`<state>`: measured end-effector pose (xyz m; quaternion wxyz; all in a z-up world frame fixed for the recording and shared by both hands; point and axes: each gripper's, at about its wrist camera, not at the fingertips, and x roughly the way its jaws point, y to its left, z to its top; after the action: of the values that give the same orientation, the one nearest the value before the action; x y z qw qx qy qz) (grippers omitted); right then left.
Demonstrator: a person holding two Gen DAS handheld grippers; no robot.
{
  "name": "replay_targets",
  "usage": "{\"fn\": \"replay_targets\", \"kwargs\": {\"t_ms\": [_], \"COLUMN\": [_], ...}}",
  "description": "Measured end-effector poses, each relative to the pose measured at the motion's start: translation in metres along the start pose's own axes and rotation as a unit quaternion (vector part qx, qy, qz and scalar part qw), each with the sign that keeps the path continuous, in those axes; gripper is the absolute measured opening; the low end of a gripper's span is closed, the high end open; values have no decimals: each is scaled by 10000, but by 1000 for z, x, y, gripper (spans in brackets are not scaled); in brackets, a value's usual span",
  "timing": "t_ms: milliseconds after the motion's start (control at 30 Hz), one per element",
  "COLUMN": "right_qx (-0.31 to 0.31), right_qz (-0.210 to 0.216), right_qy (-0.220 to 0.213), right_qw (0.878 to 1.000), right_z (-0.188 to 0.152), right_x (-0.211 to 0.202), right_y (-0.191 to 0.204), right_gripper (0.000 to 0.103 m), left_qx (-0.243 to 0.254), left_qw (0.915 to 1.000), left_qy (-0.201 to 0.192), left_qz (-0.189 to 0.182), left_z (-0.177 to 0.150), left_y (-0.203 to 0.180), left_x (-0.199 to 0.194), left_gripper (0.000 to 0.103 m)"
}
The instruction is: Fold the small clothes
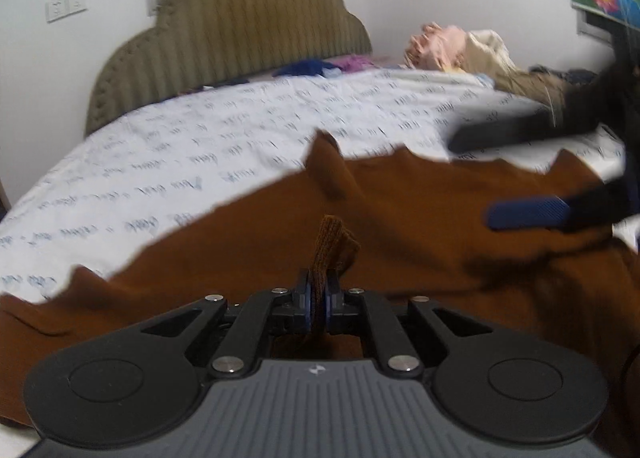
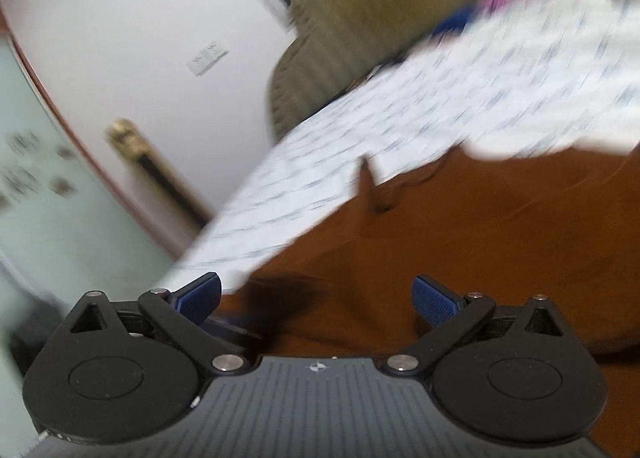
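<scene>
A brown knit garment [image 1: 400, 226] lies spread on the bed's white printed sheet [image 1: 200, 138]. My left gripper [image 1: 318, 298] is shut on a ribbed edge of the brown garment, which sticks up between its blue pads. My right gripper [image 2: 318, 298] is open and empty, hovering low over the same brown garment [image 2: 480, 226]. It also shows in the left wrist view [image 1: 504, 174], at the right, with its fingers spread above the garment's far edge. The right wrist view is blurred.
A padded olive headboard [image 1: 240, 26] stands against the wall at the back. A pile of other clothes [image 1: 460, 50] lies at the far right of the bed, with blue and purple items [image 1: 328, 66] by the headboard. A door with a brass handle [image 2: 132, 138] is left of the bed.
</scene>
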<state>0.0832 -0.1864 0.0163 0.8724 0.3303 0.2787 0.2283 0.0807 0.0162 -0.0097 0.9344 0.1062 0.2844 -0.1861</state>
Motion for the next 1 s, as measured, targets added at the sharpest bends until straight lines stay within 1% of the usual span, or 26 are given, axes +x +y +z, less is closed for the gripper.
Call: {"fn": "replay_targets", "kwargs": {"t_ms": [33,67,100,133,167,200,233,267,300,333,400,433,467,500,533,567,633,733,833,900,1000], "right_qx": [259,469,657,787,839,837,821,815,813,791,694,675,681,689,686,667,574,273,-97,-384,-678], "right_qz": [294,493,623,664,620,532,471,457,480,490,418,376,360,362,358,321,54,-245,-553,-886,-1355], "right_qy": [195,329,450,557,625,698,772,844,912,958,1022,1064,1128,1181,1239,1299,1340,1023,558,274,-77], "right_qw": [9990,9971,9949,9931,9926,9926,9925,9920,9913,9910,9915,9913,9906,9899,9893,9888,9893,9941,9969,9950,9884], "right_z": [4,8,9,11,11,11,11,10,8,6,2,1,0,-3,-4,-6,-8,-3,8,17,26], "right_x": [6,13,21,29,36,44,50,56,61,64,70,72,76,79,82,86,90,81,56,37,10], "right_y": [-4,-9,-13,-16,-18,-20,-20,-21,-21,-20,-14,-11,-9,-6,-5,-4,-2,3,7,9,4], "right_gripper": [101,100,100,100,98,98,96,95,94,93,88,80,68,60,44,25,10,10,10,10,10], "left_qx": [79,157,235,268,280,300,326,370,444,510,428,320,225,151,125,138,166,104,-77,-217,-424], "left_qw": [10000,9999,9997,9996,9996,9994,9988,9973,9955,9942,9934,9936,9941,9946,9950,9951,9948,9938,9941,9946,9946], "left_qy": [16,-6,-35,-62,-102,-190,-352,-560,-724,-787,-870,-892,-864,-811,-757,-688,-621,-699,-589,-508,-439], "left_qz": [3,31,45,38,22,33,134,290,428,519,610,619,618,625,644,692,789,862,907,873,840], "left_z": [-3,-5,-6,-7,-8,-9,-12,-15,-19,-21,-25,-28,-30,-31,-33,-33,-31,-28,-31,-30,-30], "left_y": [-3,-4,-6,-6,-6,-5,-6,-6,-8,-8,-7,-6,-4,-4,-5,-6,-7,-4,3,9,16], "left_x": [1,-2,-4,-8,-12,-17,-23,-30,-37,-41,-48,-50,-49,-46,-43,-40,-37,-39,-35,-32,-31], "left_gripper": [11,14,21,28,51,79,90,96,96,96,96,96,96,96,96,96,96,96,96,96,96]}}
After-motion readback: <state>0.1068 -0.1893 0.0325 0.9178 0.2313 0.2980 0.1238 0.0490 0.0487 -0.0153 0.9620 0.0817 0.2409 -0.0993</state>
